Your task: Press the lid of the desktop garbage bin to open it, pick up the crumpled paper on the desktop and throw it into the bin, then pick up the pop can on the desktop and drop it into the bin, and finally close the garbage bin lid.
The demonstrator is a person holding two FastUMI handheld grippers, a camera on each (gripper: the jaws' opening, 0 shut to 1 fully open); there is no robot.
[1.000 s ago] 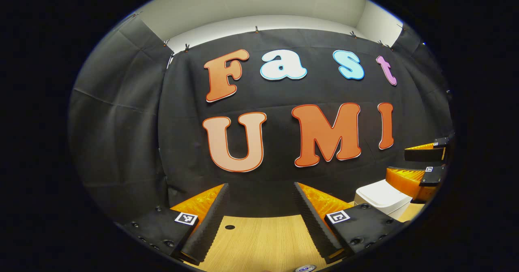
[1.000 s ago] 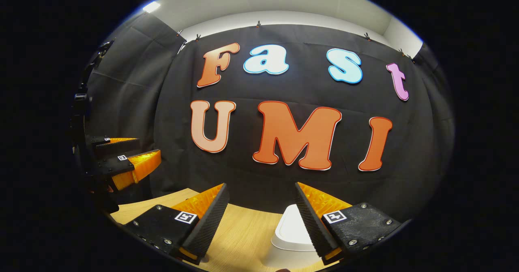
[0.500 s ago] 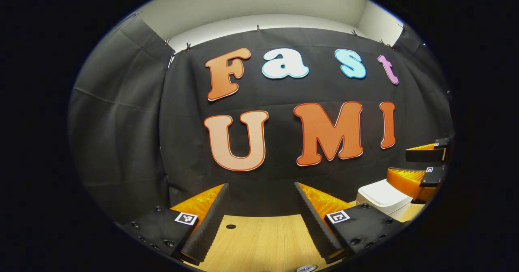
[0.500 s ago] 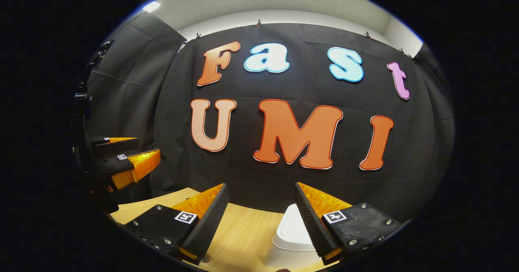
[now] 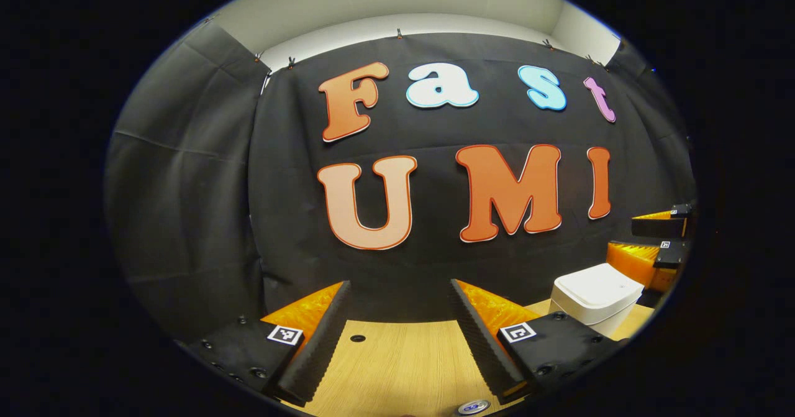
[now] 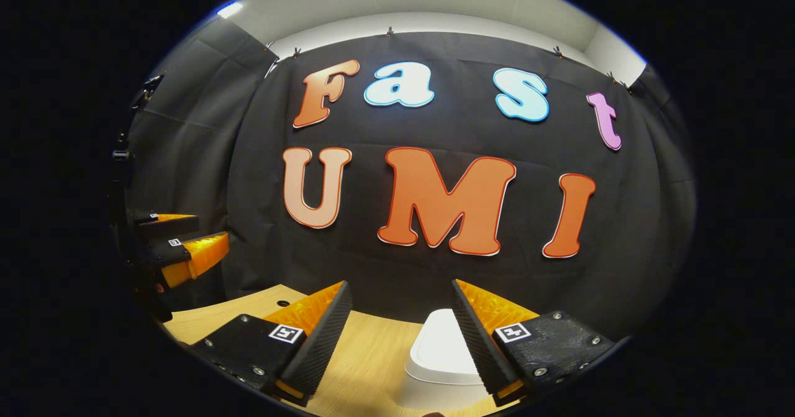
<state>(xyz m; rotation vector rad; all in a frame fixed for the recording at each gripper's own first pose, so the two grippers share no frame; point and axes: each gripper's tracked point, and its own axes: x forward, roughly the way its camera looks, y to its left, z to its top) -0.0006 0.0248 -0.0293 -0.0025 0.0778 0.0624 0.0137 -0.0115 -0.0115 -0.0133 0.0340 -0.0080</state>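
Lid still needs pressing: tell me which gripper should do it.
Right, probably. The garbage bin with its shut lid sits just ahead of the open right gripper; from the left gripper it stands off to the side.

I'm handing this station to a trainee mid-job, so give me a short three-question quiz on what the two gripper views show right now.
1. True or false: the lid of the garbage bin is down.
2. In the right gripper view, the bin lies nearest which part of the right gripper? A) its left-hand finger B) its right-hand finger C) far beyond both
3. Fill in: both the left gripper and the right gripper have their fingers ____.

Key: 1 true; 2 B; 3 open, nothing held between them.
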